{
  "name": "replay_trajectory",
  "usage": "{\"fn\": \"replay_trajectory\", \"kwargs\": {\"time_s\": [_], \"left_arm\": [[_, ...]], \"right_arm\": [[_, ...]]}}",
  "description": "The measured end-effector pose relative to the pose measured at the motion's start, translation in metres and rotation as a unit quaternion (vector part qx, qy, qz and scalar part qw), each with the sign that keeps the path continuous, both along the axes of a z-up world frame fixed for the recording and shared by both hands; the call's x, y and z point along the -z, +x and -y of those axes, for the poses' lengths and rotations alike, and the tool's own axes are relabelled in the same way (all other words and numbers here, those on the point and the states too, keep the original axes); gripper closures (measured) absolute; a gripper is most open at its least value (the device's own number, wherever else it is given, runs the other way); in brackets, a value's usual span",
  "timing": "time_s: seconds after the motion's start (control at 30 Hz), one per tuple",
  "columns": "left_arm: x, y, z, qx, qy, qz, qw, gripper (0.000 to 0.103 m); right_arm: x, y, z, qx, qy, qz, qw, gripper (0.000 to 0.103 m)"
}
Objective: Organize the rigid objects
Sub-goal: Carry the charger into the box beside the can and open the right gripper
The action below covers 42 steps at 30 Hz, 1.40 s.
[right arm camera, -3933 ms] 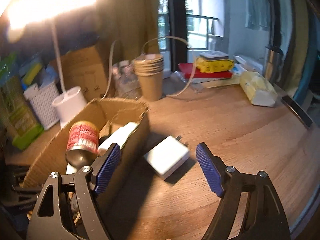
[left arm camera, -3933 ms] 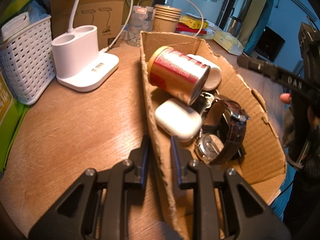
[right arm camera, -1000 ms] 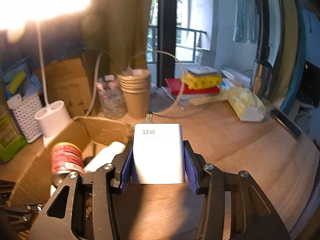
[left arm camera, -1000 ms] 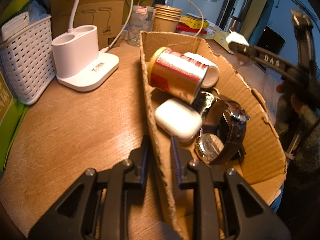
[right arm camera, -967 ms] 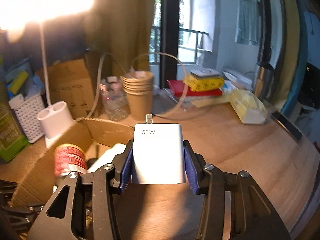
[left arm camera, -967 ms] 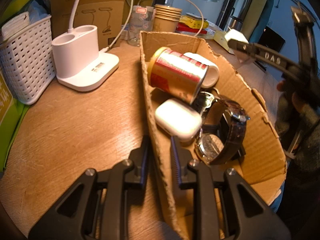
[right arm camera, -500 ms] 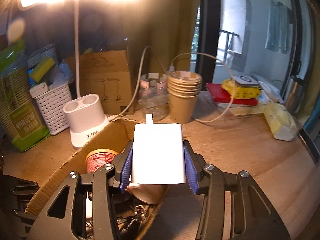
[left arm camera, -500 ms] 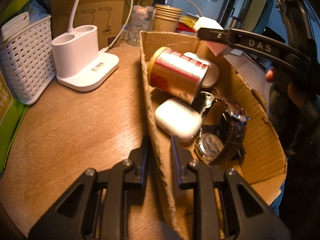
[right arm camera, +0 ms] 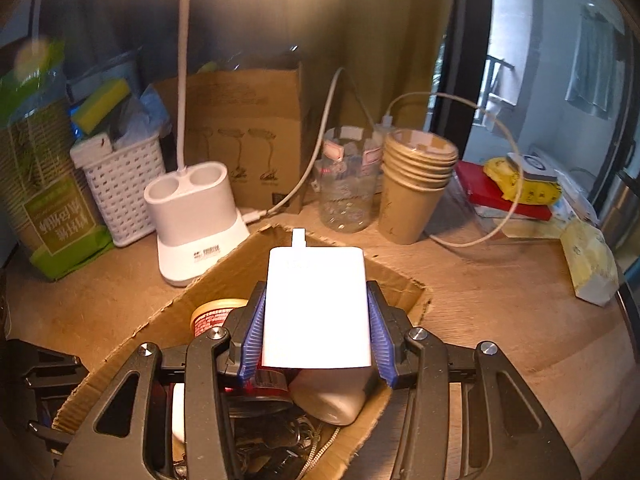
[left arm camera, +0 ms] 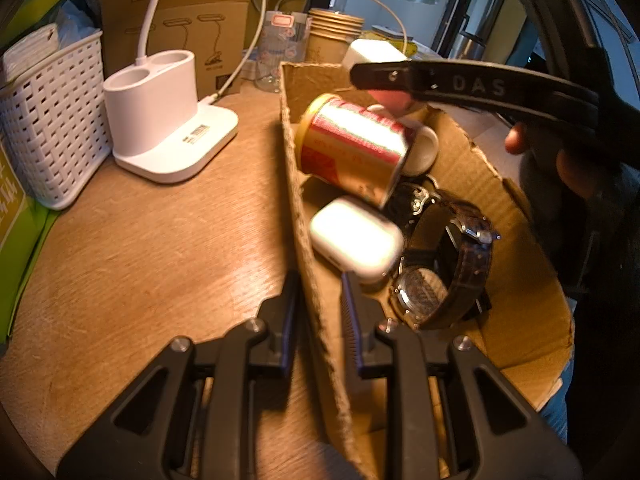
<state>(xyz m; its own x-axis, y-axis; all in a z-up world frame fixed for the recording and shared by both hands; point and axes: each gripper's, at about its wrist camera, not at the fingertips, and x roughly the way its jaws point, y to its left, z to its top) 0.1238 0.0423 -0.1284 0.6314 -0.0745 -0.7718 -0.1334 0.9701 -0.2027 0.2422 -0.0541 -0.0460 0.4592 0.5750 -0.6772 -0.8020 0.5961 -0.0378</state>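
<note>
Left wrist view: left gripper (left arm camera: pixel 316 308) clamped on the cardboard box (left arm camera: pixel 516 208) wall, steadying it.
Right wrist view: right gripper (right arm camera: pixel 316 332) grasps the white charger (right arm camera: pixel 316 308) by its flat sides, above the box's far end.
Handling: probably light, rigid, smooth; side grip suits.

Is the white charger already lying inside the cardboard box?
No, the right claw holds the white charger above the cardboard box.
</note>
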Motion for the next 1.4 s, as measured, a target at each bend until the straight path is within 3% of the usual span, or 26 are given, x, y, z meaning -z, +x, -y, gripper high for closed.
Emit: {"fn": "replay_trajectory", "kwargs": {"time_s": [0.17, 0.73, 1.03, 1.17, 1.4], "left_arm": [[0.0, 0.001, 0.0, 0.0, 0.0, 0.0, 1.0, 0.08], [0.0, 0.001, 0.0, 0.0, 0.001, 0.0, 1.0, 0.08], [0.0, 0.001, 0.0, 0.0, 0.001, 0.0, 1.0, 0.08], [0.0, 0.001, 0.0, 0.0, -0.001, -0.001, 1.0, 0.08], [0.0, 0.001, 0.001, 0.0, -0.001, -0.001, 1.0, 0.08]], "right_arm": [[0.006, 0.001, -0.009, -0.006, -0.029, 0.001, 1.0, 0.054], [0.014, 0.012, -0.014, -0.008, -0.04, -0.035, 0.999, 0.054], [0.016, 0.016, -0.011, -0.006, -0.032, -0.055, 0.998, 0.054], [0.012, 0.016, -0.009, -0.008, -0.018, -0.058, 0.998, 0.045], [0.008, 0.013, -0.005, -0.003, -0.009, -0.053, 0.999, 0.044]]}}
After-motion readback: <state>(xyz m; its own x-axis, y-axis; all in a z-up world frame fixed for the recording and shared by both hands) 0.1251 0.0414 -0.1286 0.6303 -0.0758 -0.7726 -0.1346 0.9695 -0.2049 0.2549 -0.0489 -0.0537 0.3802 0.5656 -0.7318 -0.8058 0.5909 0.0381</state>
